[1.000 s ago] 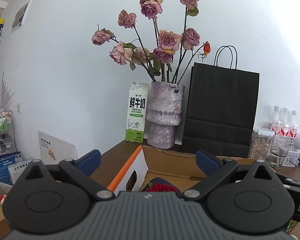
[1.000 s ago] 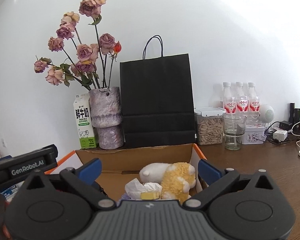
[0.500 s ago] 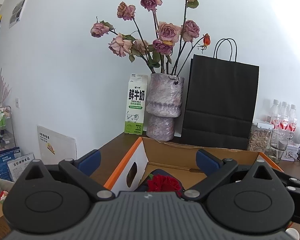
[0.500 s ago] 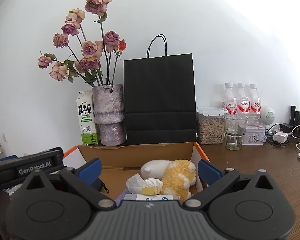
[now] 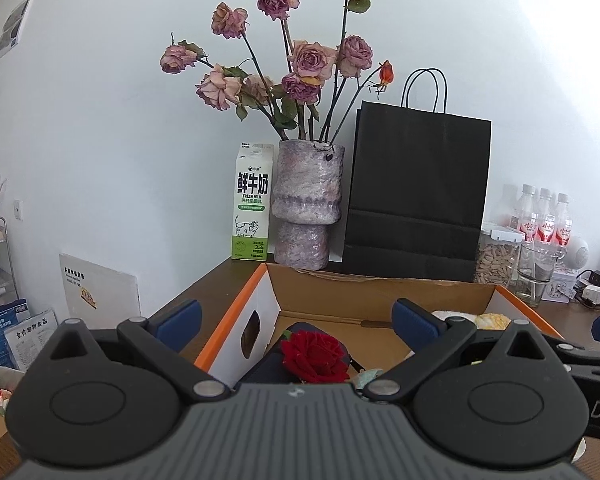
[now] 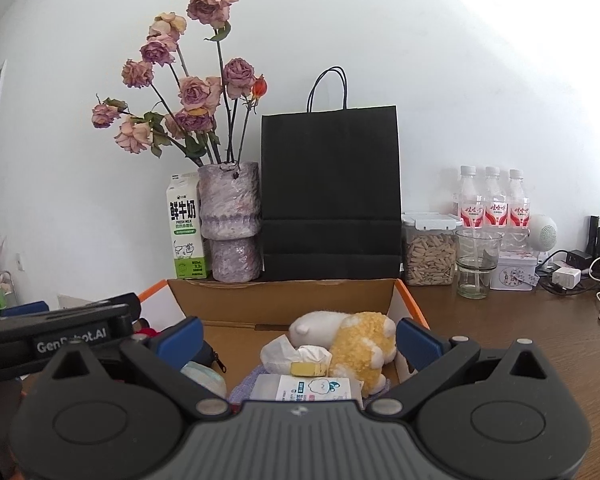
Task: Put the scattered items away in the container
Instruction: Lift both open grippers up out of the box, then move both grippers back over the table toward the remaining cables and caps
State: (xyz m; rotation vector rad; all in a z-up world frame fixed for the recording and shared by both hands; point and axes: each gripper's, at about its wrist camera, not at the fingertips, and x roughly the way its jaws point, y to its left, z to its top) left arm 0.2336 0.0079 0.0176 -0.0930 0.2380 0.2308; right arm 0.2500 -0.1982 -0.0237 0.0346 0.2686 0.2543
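Observation:
An open cardboard box (image 5: 364,292) (image 6: 280,300) with orange-edged flaps stands on the wooden table. Inside lie a red rose (image 5: 316,356) on a dark pouch, a yellow and white plush toy (image 6: 352,340), a crumpled white wrapper (image 6: 280,354), a white tissue pack (image 6: 308,388) and a pale rolled item (image 6: 204,376). My left gripper (image 5: 296,320) hangs open above the box's left side, nothing between its blue pads. My right gripper (image 6: 298,336) is open above the box's right half, also empty. The left gripper's body (image 6: 60,332) shows at the right view's left edge.
Behind the box stand a milk carton (image 5: 252,204), a mottled vase of dried roses (image 5: 306,204) and a black paper bag (image 5: 418,196). Further right are a jar of nuts (image 6: 430,252), a glass (image 6: 476,264), three bottles (image 6: 494,204), chargers and cables (image 6: 572,276). The table's left edge drops off.
Both views have tilted down and drawn slightly closer to the box, so more of its inside shows: the rose, the tissue pack. Both grippers stay open and empty.

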